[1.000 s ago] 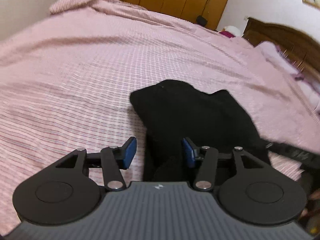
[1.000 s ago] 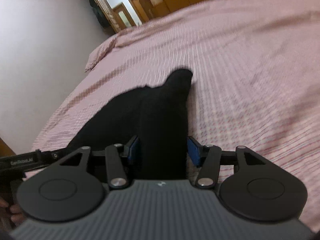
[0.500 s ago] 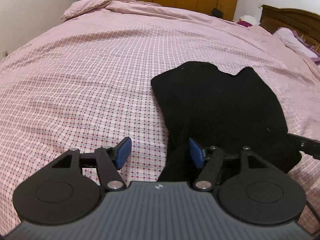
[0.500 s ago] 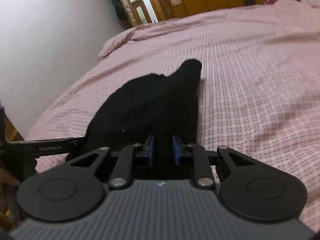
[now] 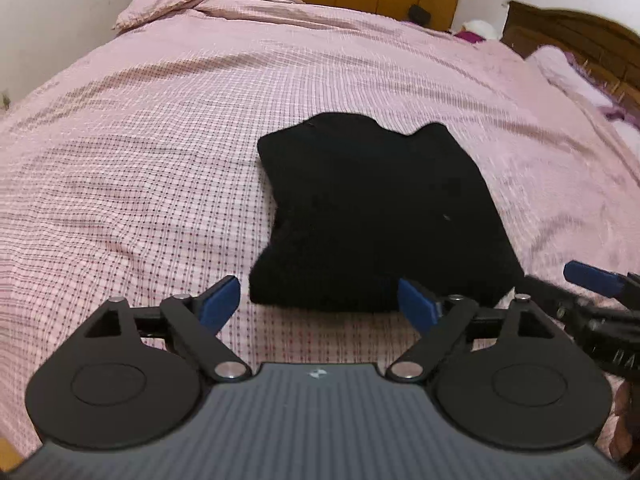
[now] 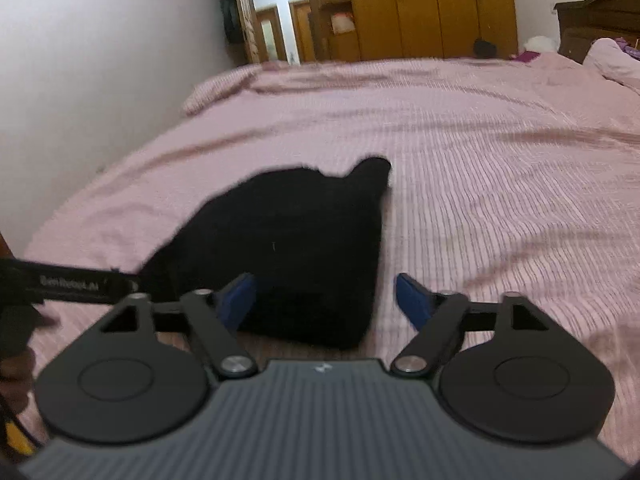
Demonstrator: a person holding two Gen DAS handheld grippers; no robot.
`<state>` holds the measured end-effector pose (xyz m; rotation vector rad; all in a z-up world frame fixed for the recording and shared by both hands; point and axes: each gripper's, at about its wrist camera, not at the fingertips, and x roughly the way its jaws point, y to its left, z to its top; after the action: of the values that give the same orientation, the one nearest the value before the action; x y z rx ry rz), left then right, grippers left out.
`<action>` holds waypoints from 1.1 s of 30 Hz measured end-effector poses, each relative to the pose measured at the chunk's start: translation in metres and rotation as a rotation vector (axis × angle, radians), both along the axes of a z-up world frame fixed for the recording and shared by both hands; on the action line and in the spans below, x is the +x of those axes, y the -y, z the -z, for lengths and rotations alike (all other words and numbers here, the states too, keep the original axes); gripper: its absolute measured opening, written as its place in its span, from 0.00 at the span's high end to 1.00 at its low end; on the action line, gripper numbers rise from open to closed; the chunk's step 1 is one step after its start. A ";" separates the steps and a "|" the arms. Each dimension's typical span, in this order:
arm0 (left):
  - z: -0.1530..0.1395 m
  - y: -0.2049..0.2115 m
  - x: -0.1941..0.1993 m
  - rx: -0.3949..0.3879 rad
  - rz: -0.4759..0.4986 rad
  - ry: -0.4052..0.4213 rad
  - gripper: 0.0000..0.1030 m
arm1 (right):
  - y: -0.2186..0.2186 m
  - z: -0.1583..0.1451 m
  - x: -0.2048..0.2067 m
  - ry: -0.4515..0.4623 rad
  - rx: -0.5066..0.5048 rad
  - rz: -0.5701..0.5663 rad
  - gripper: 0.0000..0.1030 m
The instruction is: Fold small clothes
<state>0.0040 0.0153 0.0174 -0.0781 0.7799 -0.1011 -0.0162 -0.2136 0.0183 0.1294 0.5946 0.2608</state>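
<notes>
A black garment (image 5: 376, 216) lies folded flat on the pink checked bedspread (image 5: 140, 168); it also shows in the right wrist view (image 6: 288, 248). My left gripper (image 5: 318, 300) is open and empty, just short of the garment's near edge. My right gripper (image 6: 326, 298) is open and empty, with the garment's near right corner between its blue pads without contact. The right gripper's fingers (image 5: 592, 276) show at the right edge of the left wrist view. The left gripper's body (image 6: 68, 282) shows at the left of the right wrist view.
The bed fills both views. A wooden headboard (image 5: 580, 40) and a pink pillow (image 5: 568, 72) are at the far right. Wooden wardrobes (image 6: 424, 8) and a doorway (image 6: 272, 32) stand beyond the bed. A white wall (image 6: 100, 60) runs along the left.
My right gripper was shut on the garment's edge and has opened and let it go. Both grippers have pulled back from the garment, which now lies flat. The left gripper opened wider.
</notes>
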 end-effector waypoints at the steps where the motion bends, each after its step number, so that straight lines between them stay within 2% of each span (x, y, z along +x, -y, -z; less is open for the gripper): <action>1: 0.000 0.003 -0.002 0.012 0.001 -0.002 0.11 | -0.001 0.003 -0.003 -0.019 0.002 0.000 0.18; 6: 0.010 0.011 -0.002 0.033 -0.004 -0.054 0.09 | 0.000 0.018 0.003 -0.115 0.010 0.000 0.18; 12: 0.028 0.017 0.003 0.059 -0.008 -0.154 0.09 | 0.003 0.028 0.009 -0.169 0.027 0.017 0.18; 33: 0.028 0.020 0.001 0.086 -0.006 -0.159 0.09 | 0.000 0.032 0.010 -0.196 0.025 0.012 0.18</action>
<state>0.0049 -0.0051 -0.0106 -0.0075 0.9421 -0.0557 -0.0057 -0.2135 -0.0137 0.1837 0.7847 0.2456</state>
